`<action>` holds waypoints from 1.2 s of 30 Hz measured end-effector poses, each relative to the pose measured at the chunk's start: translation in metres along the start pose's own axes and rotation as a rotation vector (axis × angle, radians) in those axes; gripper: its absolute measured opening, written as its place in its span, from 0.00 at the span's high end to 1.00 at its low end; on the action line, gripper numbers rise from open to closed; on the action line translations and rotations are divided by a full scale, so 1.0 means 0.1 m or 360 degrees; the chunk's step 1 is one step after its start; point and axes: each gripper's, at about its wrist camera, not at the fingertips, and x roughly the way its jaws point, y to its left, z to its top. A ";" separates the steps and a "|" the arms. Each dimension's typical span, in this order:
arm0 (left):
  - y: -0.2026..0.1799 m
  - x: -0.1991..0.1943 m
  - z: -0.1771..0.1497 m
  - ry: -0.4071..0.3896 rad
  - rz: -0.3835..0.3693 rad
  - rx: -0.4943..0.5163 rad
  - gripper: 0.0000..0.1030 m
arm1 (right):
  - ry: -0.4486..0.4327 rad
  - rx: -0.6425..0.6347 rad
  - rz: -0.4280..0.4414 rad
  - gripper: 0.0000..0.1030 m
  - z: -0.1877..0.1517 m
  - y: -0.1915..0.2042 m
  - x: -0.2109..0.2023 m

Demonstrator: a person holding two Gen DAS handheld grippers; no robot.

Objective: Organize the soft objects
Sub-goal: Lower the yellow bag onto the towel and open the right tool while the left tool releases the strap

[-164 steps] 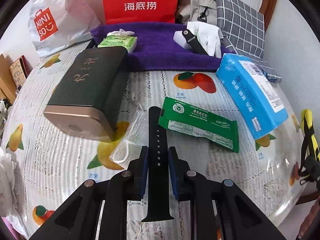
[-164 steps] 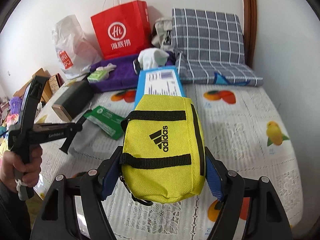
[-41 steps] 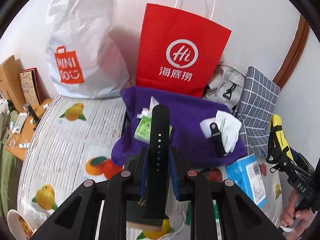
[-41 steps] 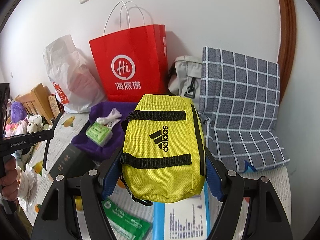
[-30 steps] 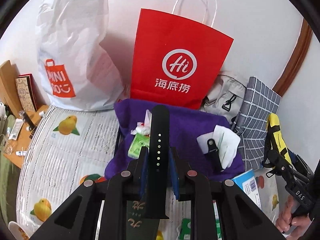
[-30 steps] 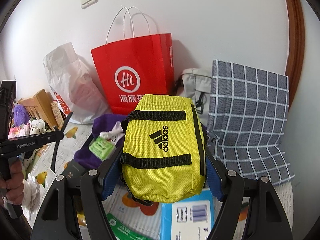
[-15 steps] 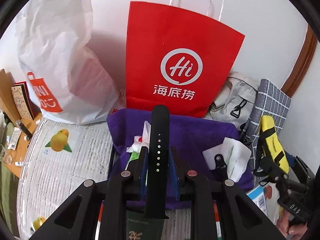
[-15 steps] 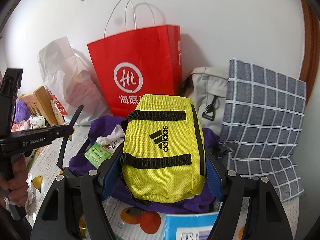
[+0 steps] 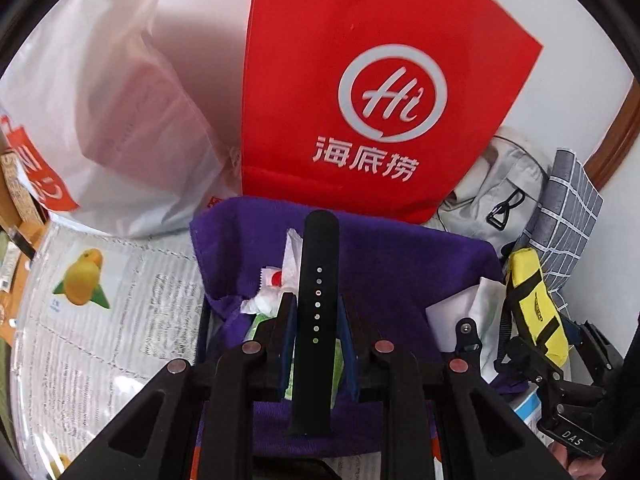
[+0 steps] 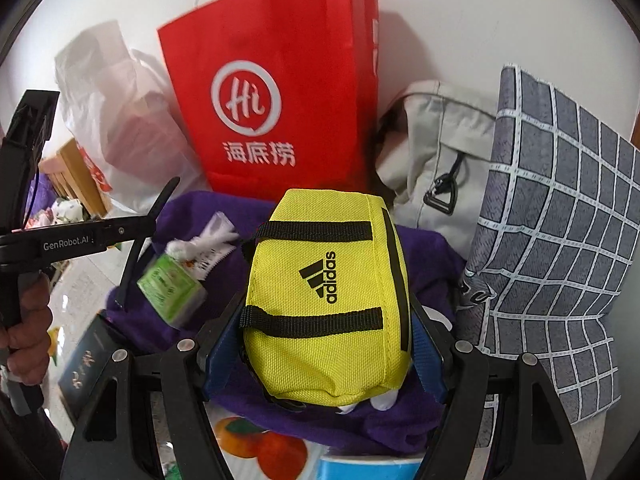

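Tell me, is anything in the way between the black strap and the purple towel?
Partly: a green tissue pack lies on the purple towel right under the black watch strap; bare towel shows beside it.

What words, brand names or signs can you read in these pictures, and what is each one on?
"Hi" with "海底捞": red paper bag.
"adidas": yellow pouch in the right gripper.
"GenRobot.AI": left gripper, seen from the right camera.
"DAS": right gripper's body, seen from the left camera.
White plastic bag: orange logo cut off.
Green tissue pack and dark box: unreadable.
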 end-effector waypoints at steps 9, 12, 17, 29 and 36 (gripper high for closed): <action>-0.04 0.17 0.05 0.0064 -0.0035 0.0020 0.81 | 0.0080 0.0031 -0.0039 0.28 0.00 -0.09 0.24; -0.03 0.21 0.06 0.0073 -0.0032 0.0021 0.81 | 0.0103 0.0020 -0.0052 0.28 -0.01 -0.09 0.33; -0.04 0.26 0.05 0.0090 -0.0034 0.0026 0.81 | 0.0136 0.0046 -0.0064 0.28 -0.01 -0.13 0.45; -0.06 0.36 0.00 0.0127 -0.0034 0.0039 0.81 | 0.0318 0.0073 -0.0045 0.27 -0.14 -0.17 0.72; 0.03 0.45 -0.02 0.0188 -0.0076 -0.0024 0.80 | 0.0292 0.0030 -0.0024 0.23 -0.15 -0.15 0.62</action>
